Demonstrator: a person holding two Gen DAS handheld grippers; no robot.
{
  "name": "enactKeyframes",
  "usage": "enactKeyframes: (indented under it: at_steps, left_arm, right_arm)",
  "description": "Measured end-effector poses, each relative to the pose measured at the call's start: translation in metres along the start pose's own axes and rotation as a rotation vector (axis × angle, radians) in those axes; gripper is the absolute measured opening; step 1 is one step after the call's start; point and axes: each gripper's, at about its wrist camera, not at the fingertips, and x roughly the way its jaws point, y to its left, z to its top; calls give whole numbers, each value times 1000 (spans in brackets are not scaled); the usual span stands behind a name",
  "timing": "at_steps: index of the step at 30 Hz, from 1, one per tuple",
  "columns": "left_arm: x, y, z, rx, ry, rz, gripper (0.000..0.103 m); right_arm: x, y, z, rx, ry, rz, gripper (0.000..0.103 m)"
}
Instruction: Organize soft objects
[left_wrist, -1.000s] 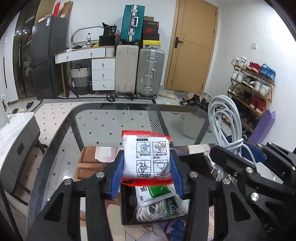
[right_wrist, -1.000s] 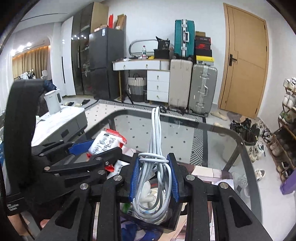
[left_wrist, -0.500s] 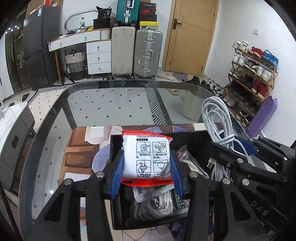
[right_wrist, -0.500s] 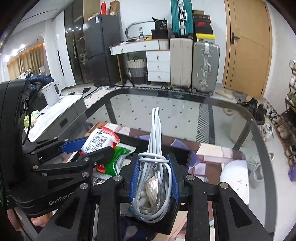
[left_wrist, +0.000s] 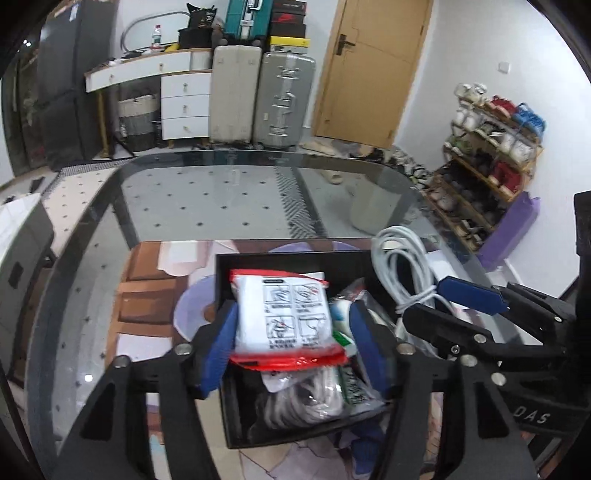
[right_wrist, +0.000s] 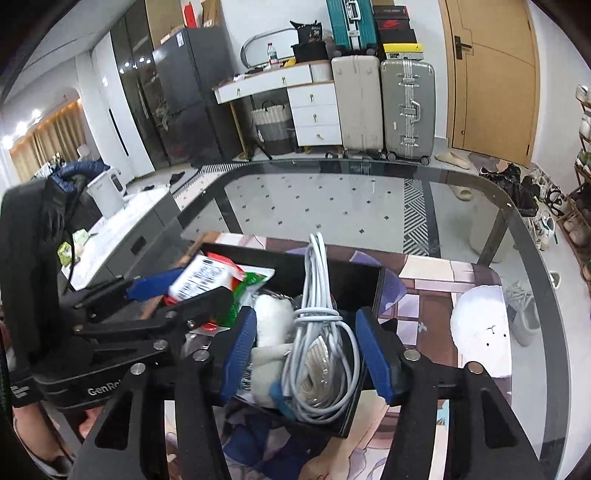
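The glass bench (left_wrist: 221, 199) stretches out ahead of both sets of jaws, carrying a black box (left_wrist: 291, 260) directly beneath them. The left gripper (left_wrist: 291, 343) has its jaws opening over the box; the white wet-wipe packet (left_wrist: 282, 315) with red edges sits between them, leaning on the left pad, clear of the right. The right gripper (right_wrist: 306, 354) also has its jaws opening, and the coiled white cable (right_wrist: 317, 332) stands between them, touching neither pad, its lower loops down in the box beside a white plush toy (right_wrist: 271, 325).
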Motion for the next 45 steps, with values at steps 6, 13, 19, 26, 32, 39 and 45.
enactKeyframes:
  at_steps: [6, 13, 19, 26, 32, 39, 45]
  left_arm:
    - [-24, -4, 0, 18, -95, 53, 86]
    - [-84, -2, 3, 29, -220, 35, 91]
    - [-163, 2, -22, 42, -432, 101, 103]
    - [-221, -8, -78, 78, -537, 119, 103]
    - [-237, -20, -128, 89, -539, 147, 103]
    - [-236, -24, -163, 50, -441, 154, 103]
    - [-237, -31, -176, 53, -420, 143, 103]
  right_arm:
    - [-24, 4, 0, 10, -32, 6, 62]
    - [-93, 20, -4, 24, -191, 5, 89]
    - [-168, 34, -35, 21, -387, -81, 102]
    - [-221, 55, -100, 8, -501, -134, 102]
    - [-241, 73, -155, 4, -511, -120, 102]
    - [-244, 82, -199, -1, -471, -143, 102]
    - [-242, 87, -209, -26, -447, -130, 102]
